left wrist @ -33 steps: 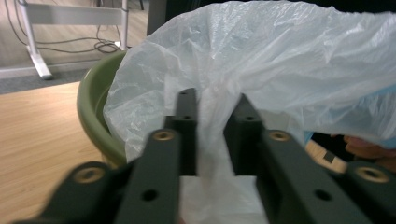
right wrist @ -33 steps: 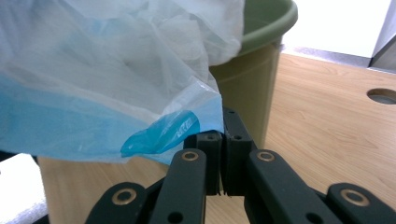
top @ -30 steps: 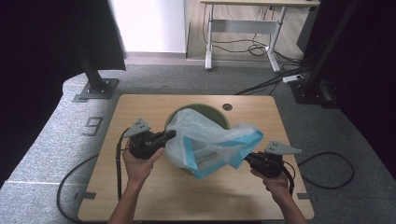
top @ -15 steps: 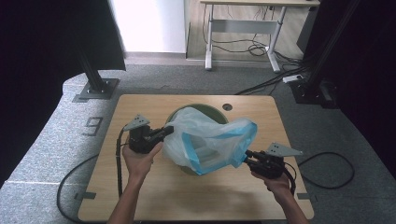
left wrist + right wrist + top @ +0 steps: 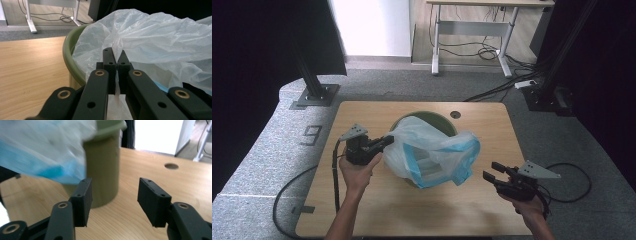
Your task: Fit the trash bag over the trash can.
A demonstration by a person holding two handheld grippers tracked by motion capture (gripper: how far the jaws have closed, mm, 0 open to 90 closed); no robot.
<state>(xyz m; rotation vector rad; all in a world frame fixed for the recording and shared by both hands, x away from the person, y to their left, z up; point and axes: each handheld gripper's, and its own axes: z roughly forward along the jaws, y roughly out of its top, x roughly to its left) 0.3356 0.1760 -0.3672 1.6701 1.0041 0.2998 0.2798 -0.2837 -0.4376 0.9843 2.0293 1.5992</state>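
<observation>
A pale plastic bag (image 5: 432, 150) with a blue band lies draped over an olive-green bin (image 5: 432, 116) in the middle of the wooden table. My left gripper (image 5: 387, 141) is at the bag's left side, shut on a fold of the thin film. In the left gripper view the bag (image 5: 155, 37) bunches between the closed pads of my left gripper (image 5: 115, 56), above the bin's rim (image 5: 68, 50). My right gripper (image 5: 492, 172) is off the bag, to its right and lower. Its jaws have just been opening and nothing is between them. In the right gripper view my right gripper (image 5: 113, 188) faces the bin (image 5: 102, 170) and the blurred bag (image 5: 37, 150).
A round cable hole (image 5: 455, 114) sits in the table behind the bin. Black cables trail off both gripper sides over the table's edges. Stand bases (image 5: 314, 95) and a desk (image 5: 472, 30) stand on the floor beyond.
My right gripper has let go of the bag's right edge, opened, and drawn back to the right and toward the front edge. The bag's right side has sagged. The left gripper has stayed put.
</observation>
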